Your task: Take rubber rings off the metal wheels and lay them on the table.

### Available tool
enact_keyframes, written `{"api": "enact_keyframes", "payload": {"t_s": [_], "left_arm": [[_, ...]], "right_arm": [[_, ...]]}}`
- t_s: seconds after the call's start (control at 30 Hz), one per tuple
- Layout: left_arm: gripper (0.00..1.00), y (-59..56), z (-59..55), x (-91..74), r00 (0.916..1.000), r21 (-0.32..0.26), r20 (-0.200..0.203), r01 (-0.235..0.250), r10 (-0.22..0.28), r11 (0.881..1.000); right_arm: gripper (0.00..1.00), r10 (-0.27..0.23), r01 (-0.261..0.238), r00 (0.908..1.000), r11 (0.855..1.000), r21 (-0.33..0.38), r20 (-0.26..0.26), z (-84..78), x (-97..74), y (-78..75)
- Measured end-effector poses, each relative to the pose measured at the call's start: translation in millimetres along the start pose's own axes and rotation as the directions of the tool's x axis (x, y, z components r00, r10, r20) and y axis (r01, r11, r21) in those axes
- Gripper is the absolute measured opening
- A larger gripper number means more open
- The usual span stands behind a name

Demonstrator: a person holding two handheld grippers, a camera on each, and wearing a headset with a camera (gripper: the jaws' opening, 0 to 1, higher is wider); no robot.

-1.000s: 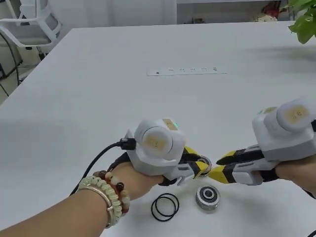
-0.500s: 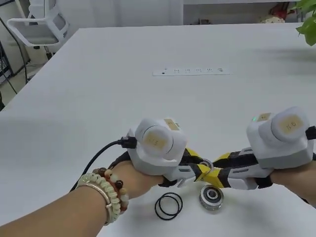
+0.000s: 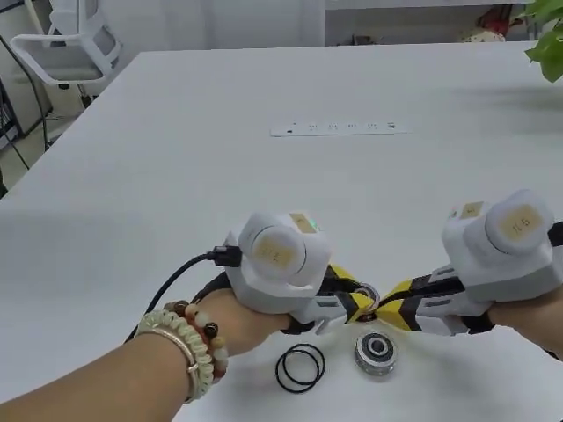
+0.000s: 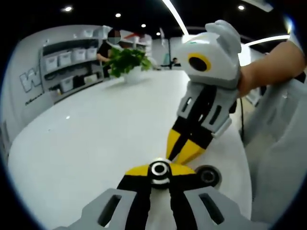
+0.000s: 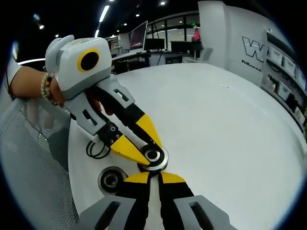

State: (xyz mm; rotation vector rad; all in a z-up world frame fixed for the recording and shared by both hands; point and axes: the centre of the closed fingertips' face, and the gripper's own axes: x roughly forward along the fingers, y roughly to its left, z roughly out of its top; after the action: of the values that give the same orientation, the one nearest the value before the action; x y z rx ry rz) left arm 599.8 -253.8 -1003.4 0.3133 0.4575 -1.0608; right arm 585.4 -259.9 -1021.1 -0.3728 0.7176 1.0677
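Head view: the left tongs are closed on a metal wheel, gripping it by its sides. The right tongs point in from the right with their yellow tips drawn narrow and set against that wheel's rim (whether they pinch a ring there, I cannot tell). Near the bottom edge of the view, a 2nd wheel lies flat on the white desk. Just to its left lie 2 black rubber rings, overlapping each other. A beaded bracelet sits on the left wrist, and a white power strip lies farther back on the desk.

Left gripper view: the left tongs clamp the metal wheel between their yellow tips. The right tongs come down from the upper right, jaws together in a point that touches the wheel's rim. The 2nd wheel rests on the desk just beside them. A potted plant stands far back.

Right gripper view: the right tongs show only a thin slit between the jaws, with their tips at the edge of the metal wheel, which the left tongs hold. The 2nd wheel lies to the left, and the rubber rings lie beyond it.
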Motion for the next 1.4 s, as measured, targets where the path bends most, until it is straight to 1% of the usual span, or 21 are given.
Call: {"api": "enact_keyframes", "payload": {"t_s": [0.07,0.1,0.13,0.27,0.37,0.43,0.5,0.6,0.63,0.67,0.7,0.77,0.8,0.87,0.9,0.93,1.0,1.1,1.27,1.4], "left_arm": [[0.14,0.0,0.0,-0.1,1.0000,0.001,0.000,0.000,0.000,1.000],[0.14,-0.1,0.1,-0.3,1.0000,0.000,0.000,0.000,0.000,1.000],[0.14,-0.2,0.1,-0.4,1.0000,0.000,0.000,0.000,0.000,1.000],[0.14,-0.4,0.1,-0.8,1.0000,0.002,0.000,-0.001,0.001,1.000],[0.14,-0.5,-0.2,-1.2,1.0000,0.002,-0.001,-0.002,0.002,1.000],[0.14,-0.4,-0.4,-1.6,1.0000,0.003,-0.003,-0.002,0.002,1.000],[0.14,-0.4,-0.7,-2.1,1.0000,0.001,-0.003,-0.001,0.001,1.000],[0.14,-1.1,-0.8,-2.4,1.0000,-0.001,-0.001,0.001,-0.001,1.000],[0.13,-1.9,-0.8,-2.4,1.0000,0.000,-0.001,0.002,-0.002,1.000],[0.13,-2.4,-0.8,-2.4,1.0000,0.000,-0.001,0.004,-0.004,1.000],[0.13,-2.7,-0.7,-2.2,1.0000,0.000,0.001,0.005,-0.005,1.000],[0.13,-2.6,-0.5,-2.2,1.0000,0.000,0.003,0.005,-0.005,1.000],[0.13,-2.7,-0.4,-2.2,1.0000,-0.002,0.004,0.006,-0.006,1.000],[0.13,-2.7,-0.4,-2.3,1.0000,0.000,0.006,0.005,-0.005,1.000],[0.13,-2.8,-0.4,-2.4,1.0000,0.000,0.007,0.005,-0.005,1.000],[0.13,-2.8,-0.4,-2.4,1.0000,0.000,0.008,0.005,-0.005,1.000],[0.13,-3.0,-0.3,-2.6,0.9999,0.002,0.010,0.005,-0.005,1.000],[0.13,-3.2,-0.5,-2.5,0.9999,0.007,0.016,0.005,-0.005,1.000],[0.13,-3.1,-0.7,-2.2,0.9998,0.008,0.018,0.003,-0.003,1.000],[0.13,-3.3,-0.5,-2.1,0.9998,0.011,0.018,0.004,-0.004,1.000]], "right_arm": [[0.02,-0.003,0.003,1.0000,1.000,0.004,-0.002,-0.2,-0.1,-0.1],[0.00,-0.018,0.018,0.9998,1.000,0.000,-0.005,-0.6,-0.9,-2.9],[0.00,-0.017,0.017,0.9999,1.000,-0.004,-0.001,0.3,-1.3,-3.2],[0.00,-0.026,0.026,0.9996,1.000,0.017,-0.008,-0.5,-2.0,-4.4],[0.00,-0.032,0.033,0.9994,0.998,0.059,-0.010,0.0,-3.7,-6.7],[0.00,-0.039,0.038,0.9993,0.995,0.095,0.001,0.8,-5.1,-8.9],[0.00,-0.044,0.041,0.9988,0.987,0.155,0.020,3.1,-6.7,-9.6],[0.00,-0.031,0.020,0.9985,0.972,0.234,0.046,5.1,-7.7,-11.4],[0.00,-0.036,0.020,0.9981,0.959,0.282,0.051,5.5,-8.8,-13.6],[0.00,-0.027,0.007,0.9978,0.951,0.309,0.061,6.9,-9.3,-12.5],[0.00,-0.021,-0.007,0.9966,0.944,0.329,0.079,9.7,-9.7,-11.8],[0.00,-0.022,-0.003,0.9972,0.940,0.342,0.071,6.8,-10.2,-15.9],[0.00,-0.021,-0.008,0.9967,0.937,0.349,0.078,7.6,-9.9,-14.8],[0.00,-0.014,-0.022,0.9957,0.923,0.384,0.091,9.6,-10.1,-12.7],[0.00,-0.008,-0.034,0.9948,0.911,0.411,0.101,11.0,-10.2,-10.8],[0.00,-0.006,-0.039,0.9945,0.906,0.420,0.105,11.7,-10.3,-9.7],[0.00,-0.008,-0.034,0.9950,0.907,0.419,0.100,11.6,-10.3,-8.6],[0.00,-0.007,-0.035,0.9953,0.905,0.425,0.097,12.6,-10.7,-6.7],[0.00,-0.002,-0.045,0.9946,0.893,0.448,0.104,13.6,-11.1,-5.7],[0.00,0.001,-0.048,0.9945,0.894,0.445,0.105,15.5,-11.3,-4.1]]}}
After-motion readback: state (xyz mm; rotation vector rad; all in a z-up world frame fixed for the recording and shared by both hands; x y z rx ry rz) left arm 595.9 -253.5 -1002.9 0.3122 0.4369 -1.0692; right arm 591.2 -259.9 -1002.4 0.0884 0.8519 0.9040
